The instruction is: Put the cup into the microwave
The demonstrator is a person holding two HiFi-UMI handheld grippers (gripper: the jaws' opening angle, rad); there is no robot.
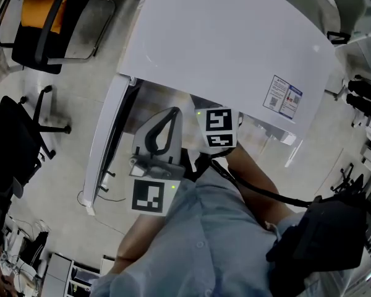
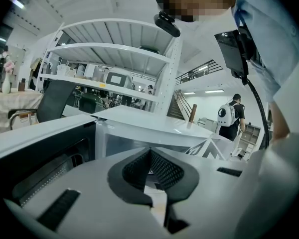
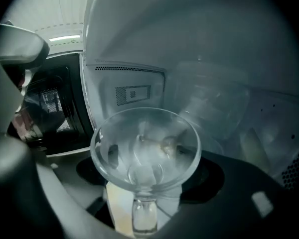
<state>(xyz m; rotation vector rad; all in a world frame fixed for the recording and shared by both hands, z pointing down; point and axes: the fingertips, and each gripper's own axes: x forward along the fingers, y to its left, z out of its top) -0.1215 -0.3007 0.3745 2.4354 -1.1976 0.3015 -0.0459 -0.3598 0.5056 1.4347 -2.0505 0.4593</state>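
A clear stemmed glass cup (image 3: pixel 144 151) stands upright between the jaws of my right gripper (image 3: pixel 147 178), which is shut on its lower part. The cup is inside the white microwave's (image 1: pixel 235 42) cavity, with the vented inner wall (image 3: pixel 132 93) behind it. In the head view only the right gripper's marker cube (image 1: pixel 219 129) shows at the oven's mouth; the cup is hidden. The microwave door (image 1: pixel 108 141) hangs open to the left, its dark window (image 3: pixel 52 108) beside the cup. My left gripper (image 1: pixel 172 113) sits shut and empty just outside the opening, next to the door.
Two office chairs (image 1: pixel 34 23) (image 1: pixel 12 147) stand on the floor left of the microwave. White shelving (image 2: pixel 114 59) rises behind it, and a person with a backpack (image 2: pixel 230 116) stands far off. A black cable (image 1: pixel 260 190) runs across my right arm.
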